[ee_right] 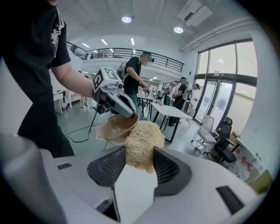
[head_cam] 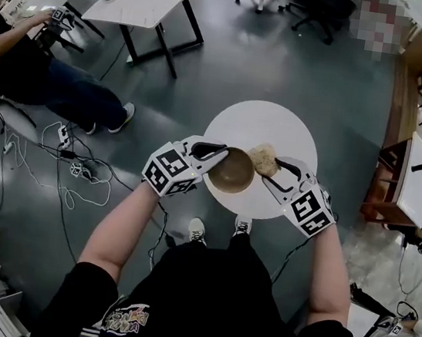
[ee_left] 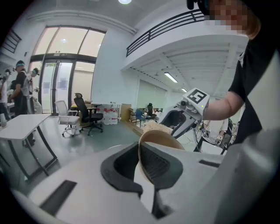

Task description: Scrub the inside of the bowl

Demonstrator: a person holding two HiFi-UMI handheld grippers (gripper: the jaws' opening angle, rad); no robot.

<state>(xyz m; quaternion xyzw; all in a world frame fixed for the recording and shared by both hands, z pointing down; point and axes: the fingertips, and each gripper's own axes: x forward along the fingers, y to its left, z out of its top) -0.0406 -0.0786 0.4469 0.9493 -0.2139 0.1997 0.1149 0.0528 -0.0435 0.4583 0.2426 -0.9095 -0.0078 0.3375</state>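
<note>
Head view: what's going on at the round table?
A person stands over a small round white table with a gripper in each hand. The left gripper is clamped on the rim of a brown bowl and holds it up, tilted. The right gripper pinches a pale fibrous scrubber, which sits right beside the bowl's rim. The scrubber is not inside the bowl, so the inside is not being scrubbed at this moment.

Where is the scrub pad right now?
The scrub pad is right of centre in the head view, clamped in the right gripper, beside the right rim of the bowl that the left gripper holds over the round white table.
</note>
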